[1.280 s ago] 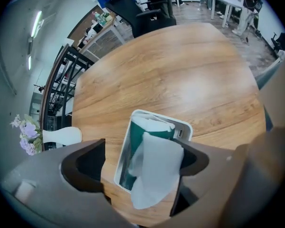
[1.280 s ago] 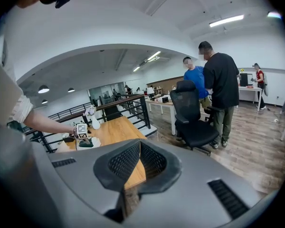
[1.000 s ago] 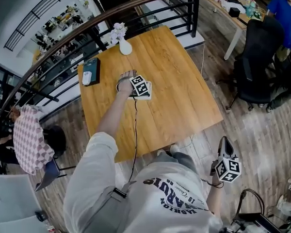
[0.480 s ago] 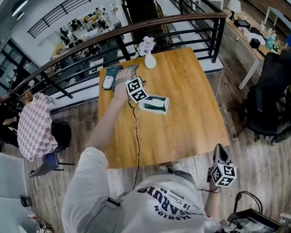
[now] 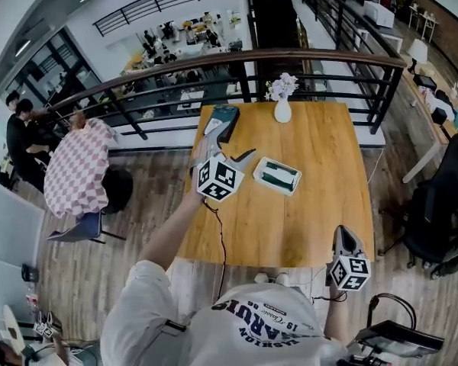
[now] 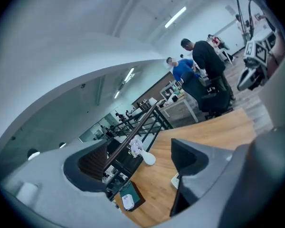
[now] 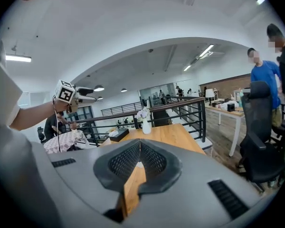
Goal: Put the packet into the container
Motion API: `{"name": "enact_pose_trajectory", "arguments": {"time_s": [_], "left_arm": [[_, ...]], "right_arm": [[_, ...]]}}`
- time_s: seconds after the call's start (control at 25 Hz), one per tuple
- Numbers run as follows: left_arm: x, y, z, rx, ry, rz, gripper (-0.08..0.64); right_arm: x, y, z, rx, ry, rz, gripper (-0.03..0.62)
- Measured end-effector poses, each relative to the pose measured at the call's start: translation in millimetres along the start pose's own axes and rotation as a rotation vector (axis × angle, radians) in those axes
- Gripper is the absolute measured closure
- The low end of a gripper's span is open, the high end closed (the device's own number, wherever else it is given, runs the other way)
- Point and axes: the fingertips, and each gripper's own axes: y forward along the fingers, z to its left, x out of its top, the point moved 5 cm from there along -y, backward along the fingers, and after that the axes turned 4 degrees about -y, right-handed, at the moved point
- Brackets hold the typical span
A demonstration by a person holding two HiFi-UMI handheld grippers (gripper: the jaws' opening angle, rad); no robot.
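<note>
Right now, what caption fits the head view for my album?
Open left hand-held gripper hovers above a wooden table, flower vase at the far edge.

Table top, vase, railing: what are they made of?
Square orange-brown table top: looks like wood or wood veneer, with faint grain and a satin sheen. Small white bulbous vase: probably glazed ceramic, smooth and glossy. Curved railing: brown wood-look handrail over black bars, likely painted metal.

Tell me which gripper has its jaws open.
The left gripper: its jaws stand wide apart with nothing between them, while the right gripper has them shut.
</note>
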Motion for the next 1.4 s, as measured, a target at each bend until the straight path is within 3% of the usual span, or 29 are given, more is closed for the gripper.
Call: {"name": "enact_pose_trajectory", "arguments": {"time_s": [0.28,0.48,0.72,1.0,1.32,1.4], "left_arm": [[-0.7,-92.9,-6.7,0.123,-0.221,-0.183,0.141],[-5.8,-137.4,-26.4,0.206,-0.332,-0.248,0.160],[-12.3,-169.8,-55.7,0.232,-0.477,-0.319,0.181],[-8.7,-182.5,-79.8,0.263,-0.578,-0.344,0.248],[-5.6,-183.1,-91.8,0.228,-0.603,-0.342,0.346],[-2.8,-184.2,-95.8,0.218,-0.606,-0.349,0.415]], "right_arm": [[36.7,43.7,44.7,0.101,-0.075,-0.056,0.581],[68.1,68.1,80.6,0.185,-0.134,-0.119,0.581],[90.3,72.6,122.9,0.257,-0.195,-0.172,0.582],[97.0,64.4,142.1,0.295,-0.204,-0.193,0.581],[96.9,57.8,137.8,0.293,-0.204,-0.186,0.581],[93.8,56.1,135.7,0.293,-0.203,-0.178,0.581]]}}
